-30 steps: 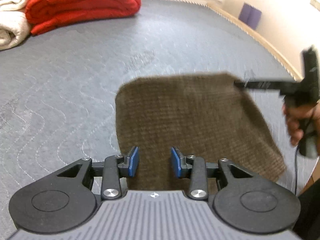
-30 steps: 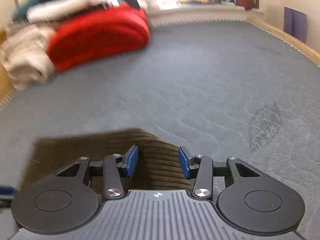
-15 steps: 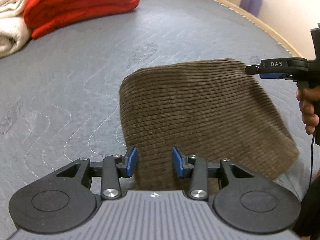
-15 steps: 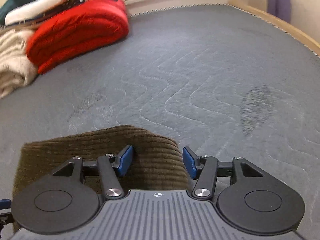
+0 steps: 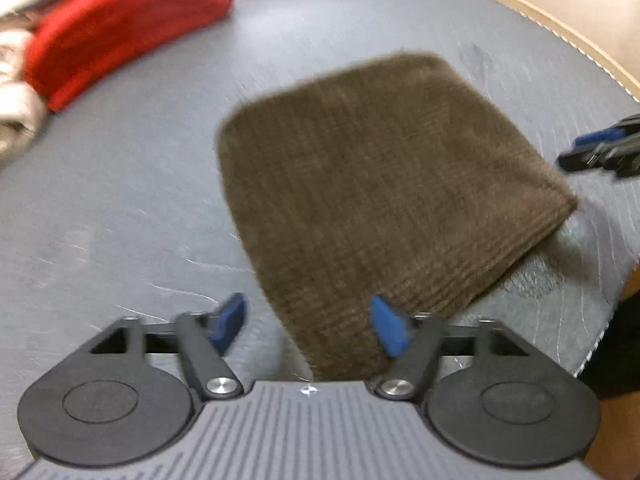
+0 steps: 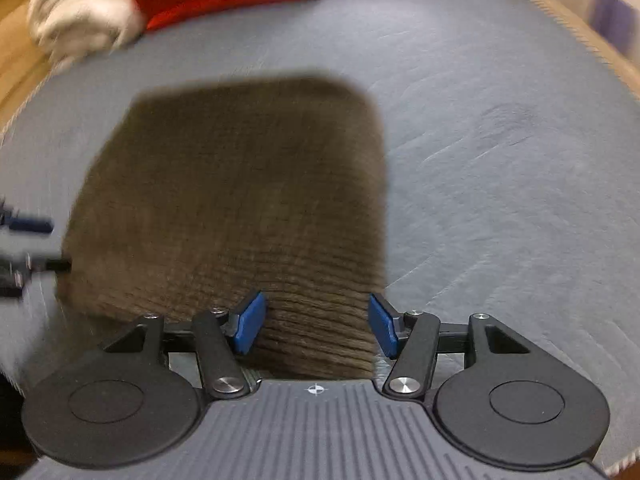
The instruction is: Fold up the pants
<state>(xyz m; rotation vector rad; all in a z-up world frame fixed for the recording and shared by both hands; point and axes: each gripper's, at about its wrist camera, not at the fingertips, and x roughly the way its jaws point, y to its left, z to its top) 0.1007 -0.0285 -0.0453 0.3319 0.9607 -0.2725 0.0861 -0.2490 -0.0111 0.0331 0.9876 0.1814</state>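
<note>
1. The folded brown pants (image 5: 372,196) lie flat on the grey quilted surface (image 5: 120,208).
2. The left gripper (image 5: 308,322) is opening wide, pads clear of the pants' near corner between them.
3. The right gripper (image 6: 316,324) is opening too, straddling the near edge without pressing.

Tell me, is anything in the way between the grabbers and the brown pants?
Nothing visible is. The folded brown pants lie right in front of the left gripper and right gripper, whose jaws are opening. The red blanket sits far off.

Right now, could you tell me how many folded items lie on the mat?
3: brown pants in the middle, red blanket far left, cream one beside it; others may be hidden.
</note>
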